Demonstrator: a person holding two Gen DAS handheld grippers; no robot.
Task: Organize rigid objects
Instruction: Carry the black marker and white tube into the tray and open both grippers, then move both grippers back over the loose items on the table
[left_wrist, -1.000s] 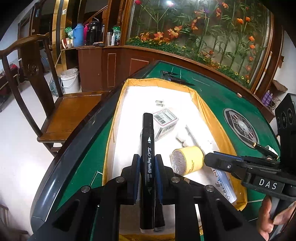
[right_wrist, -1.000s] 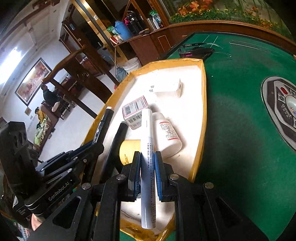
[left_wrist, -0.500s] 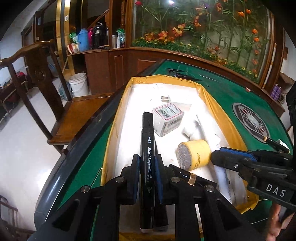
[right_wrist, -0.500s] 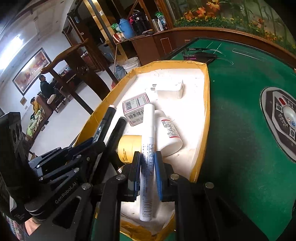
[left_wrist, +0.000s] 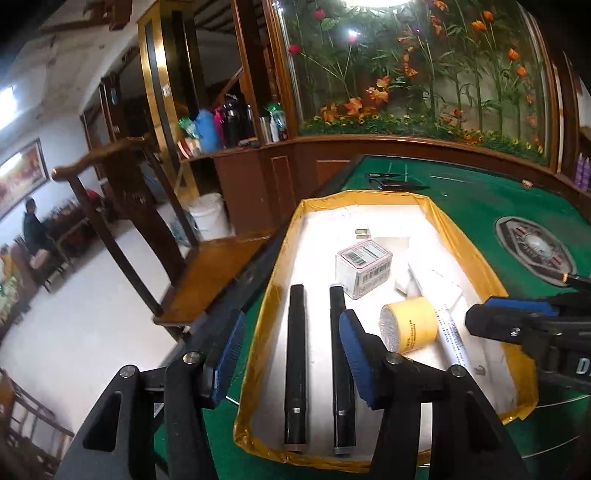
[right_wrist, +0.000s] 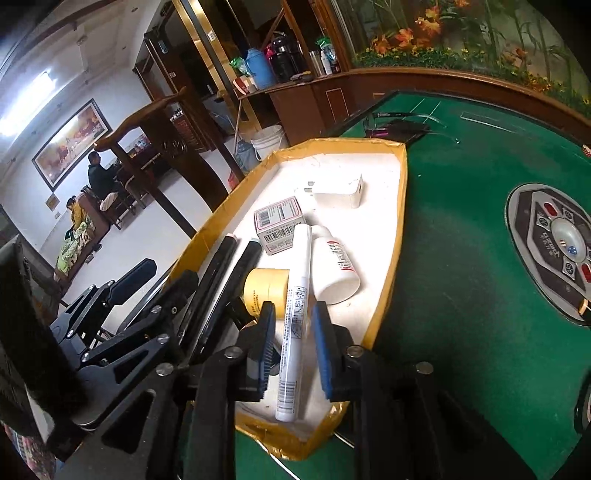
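Left tool (left_wrist: 291, 354) jaws now apart, black marker (left_wrist: 296, 362) released into tray (left_wrist: 476, 243); right tool (right_wrist: 293, 350) apart too, white marker (right_wrist: 295, 317) dropped. Both placed.

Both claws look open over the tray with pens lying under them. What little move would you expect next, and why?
Probably lifting both grippers up and away. The left gripper is open, two black markers lying flat in the tray; the right gripper is open around the white pen, which seems to lie loose.
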